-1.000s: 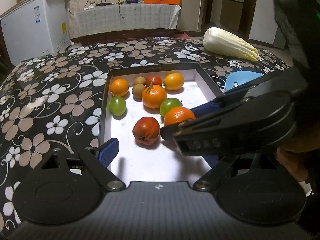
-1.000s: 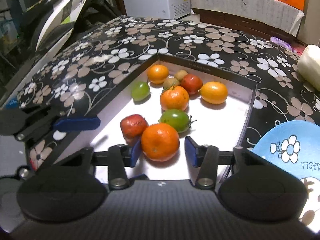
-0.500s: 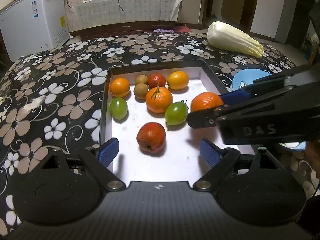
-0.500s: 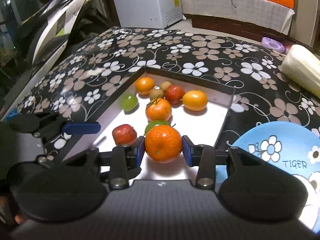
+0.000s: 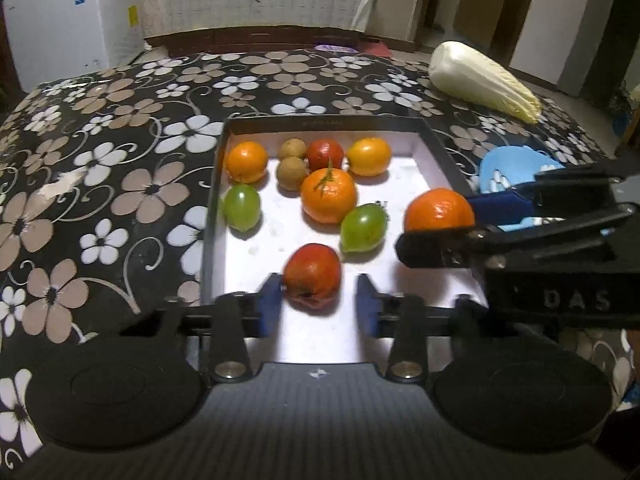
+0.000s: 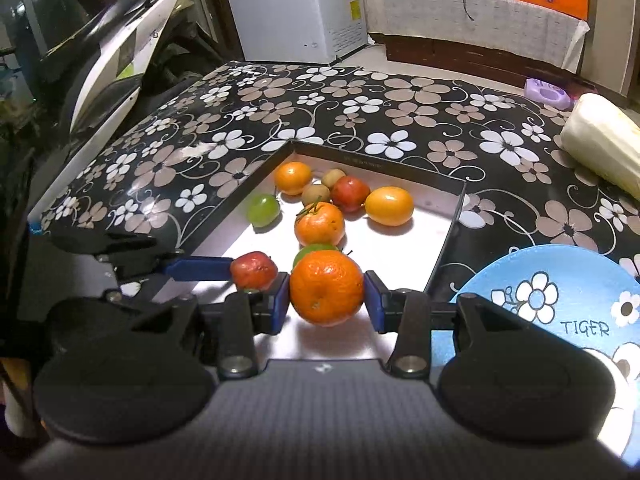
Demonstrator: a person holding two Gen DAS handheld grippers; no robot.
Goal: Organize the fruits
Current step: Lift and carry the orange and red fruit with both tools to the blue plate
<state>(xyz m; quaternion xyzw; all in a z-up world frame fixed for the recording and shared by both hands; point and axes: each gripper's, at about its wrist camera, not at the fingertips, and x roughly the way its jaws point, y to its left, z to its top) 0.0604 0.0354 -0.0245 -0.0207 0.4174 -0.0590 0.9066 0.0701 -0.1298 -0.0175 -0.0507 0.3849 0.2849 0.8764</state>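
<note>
Left tongs (image 5: 318, 306) have advanced and are closing around the red fruit (image 5: 313, 274) in the tray (image 5: 320, 126); right tongs (image 6: 326, 302), grasping the orange (image 6: 326, 287), have lifted it near the blue plate (image 6: 560, 300), cabbage (image 5: 480, 76) far right.

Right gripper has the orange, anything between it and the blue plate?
Nothing visible. The right gripper is shut on the orange, held above the box floor. The blue plate lies just right of it, outside the box wall, with its near part bare.
</note>
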